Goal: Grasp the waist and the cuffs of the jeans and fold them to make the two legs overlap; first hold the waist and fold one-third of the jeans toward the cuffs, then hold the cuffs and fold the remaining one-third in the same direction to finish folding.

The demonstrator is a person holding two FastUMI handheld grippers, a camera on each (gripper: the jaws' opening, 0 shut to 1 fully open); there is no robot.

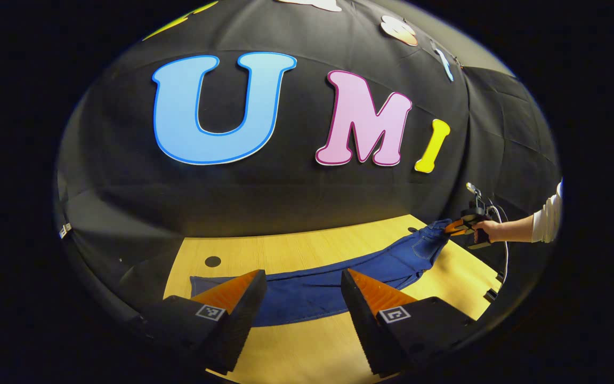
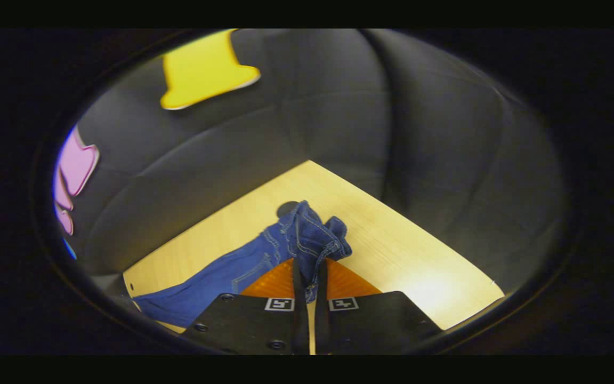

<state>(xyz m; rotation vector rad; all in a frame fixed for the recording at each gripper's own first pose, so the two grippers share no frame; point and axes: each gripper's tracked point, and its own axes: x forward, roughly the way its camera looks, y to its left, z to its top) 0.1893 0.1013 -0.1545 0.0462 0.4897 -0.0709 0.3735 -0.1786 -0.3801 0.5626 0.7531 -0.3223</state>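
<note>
Blue jeans (image 1: 339, 277) lie stretched across the wooden table (image 1: 296, 245), cuffs toward the left and waist toward the far right. My left gripper (image 1: 303, 290) is open just above the leg end, its fingers wide apart with denim showing between them. At the far right, my right gripper (image 1: 459, 226), held by a hand (image 1: 485, 230), is shut on the waist. In the right gripper view the bunched waist (image 2: 309, 234) rises from between the closed fingers (image 2: 307, 277), and the leg (image 2: 216, 282) trails down to the left.
A dark round mark (image 1: 212, 261) sits on the table near the back left. The black cloth wall (image 1: 285, 192) stands close behind the table. A cable (image 1: 504, 250) hangs from the right gripper past the table's right edge.
</note>
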